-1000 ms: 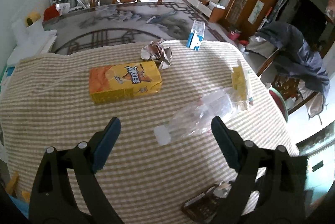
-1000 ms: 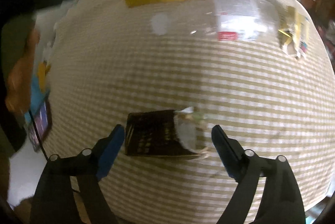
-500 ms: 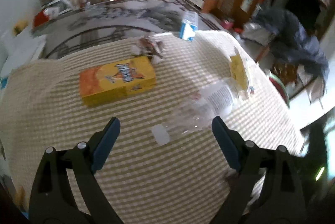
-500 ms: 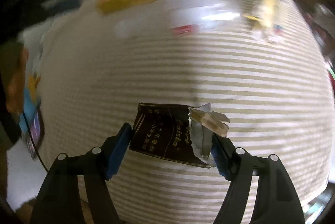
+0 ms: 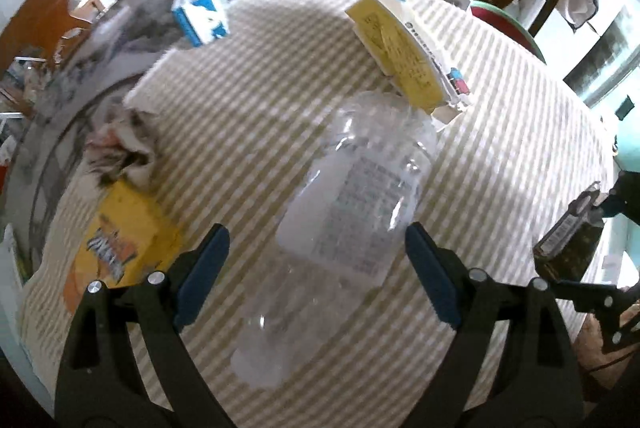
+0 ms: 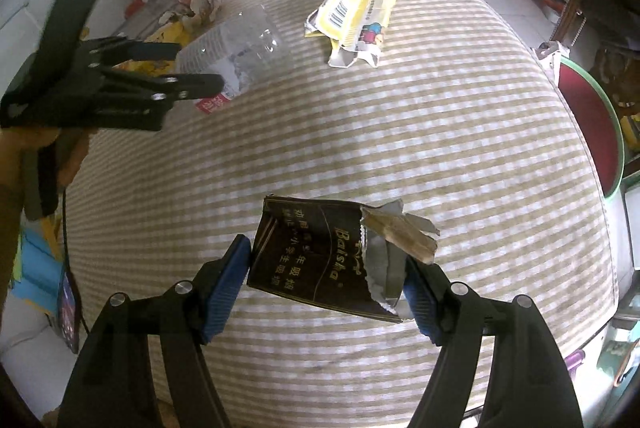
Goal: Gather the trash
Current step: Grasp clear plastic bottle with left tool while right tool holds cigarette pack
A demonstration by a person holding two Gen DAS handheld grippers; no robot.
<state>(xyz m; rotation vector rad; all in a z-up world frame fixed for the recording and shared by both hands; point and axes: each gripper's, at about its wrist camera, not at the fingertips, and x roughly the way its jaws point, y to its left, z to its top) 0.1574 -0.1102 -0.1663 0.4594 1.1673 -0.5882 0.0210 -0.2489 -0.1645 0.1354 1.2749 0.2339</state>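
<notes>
**Dark packet gripped, bottle between open jaws**

The dark cigarette packet [image 6: 316, 260] sits between the blue pads of the right gripper [image 6: 326, 282], both pads pressed against its ends, so it is clamped across its long axis, which runs left to right in the right wrist view. Its torn end, with silver foil and brown paper spilling out, faces the right pad.

The clear plastic bottle [image 5: 340, 228] lies on its side on the checked tablecloth [image 6: 400, 132], long axis running away from the left gripper [image 5: 316, 268], white cap nearest the camera. Whether anything is inside it cannot be told. That gripper's jaws stand wide on either side of the bottle, not touching it.

Beyond the bottle lies a torn yellow wrapper [image 5: 404, 52], flattened. To the left are a yellow-orange box [image 5: 120, 244] and crumpled paper [image 5: 120, 144] touching it. A blue-and-white carton [image 5: 202, 6] lies just beyond the cloth's far edge.
</notes>
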